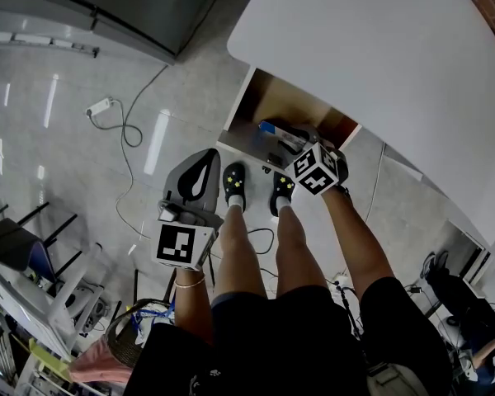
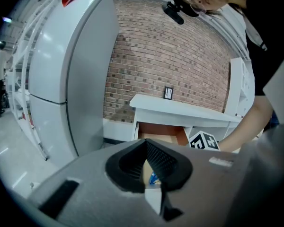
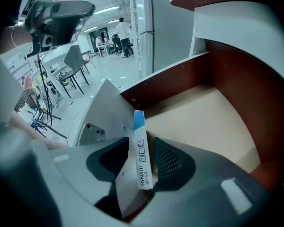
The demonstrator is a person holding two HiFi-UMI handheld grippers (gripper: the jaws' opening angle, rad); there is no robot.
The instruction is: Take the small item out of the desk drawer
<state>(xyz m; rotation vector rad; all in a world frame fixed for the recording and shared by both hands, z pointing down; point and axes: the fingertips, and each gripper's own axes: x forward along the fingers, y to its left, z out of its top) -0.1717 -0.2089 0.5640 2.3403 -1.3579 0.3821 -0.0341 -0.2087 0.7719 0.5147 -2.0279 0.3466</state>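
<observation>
The desk drawer (image 1: 268, 106) stands pulled out under the white desk top (image 1: 379, 48). A small white box with a blue end (image 3: 141, 150) stands on its edge just inside the drawer front (image 3: 102, 112). My right gripper (image 3: 136, 141) reaches down into the drawer with its jaws either side of the box. The right pad lies close to the box, and a gap shows on the left. In the head view the box (image 1: 272, 129) shows just beyond that gripper (image 1: 293, 139). My left gripper (image 1: 208, 153) hangs over the floor left of the drawer, shut and empty.
A tall grey cabinet (image 2: 71, 79) stands left of the desk (image 2: 180, 109), in front of a brick wall (image 2: 180, 56). A power strip with its cable (image 1: 103, 106) lies on the tiled floor. Chairs (image 1: 16, 246) crowd the lower left. The person's feet (image 1: 235, 180) stand right at the drawer front.
</observation>
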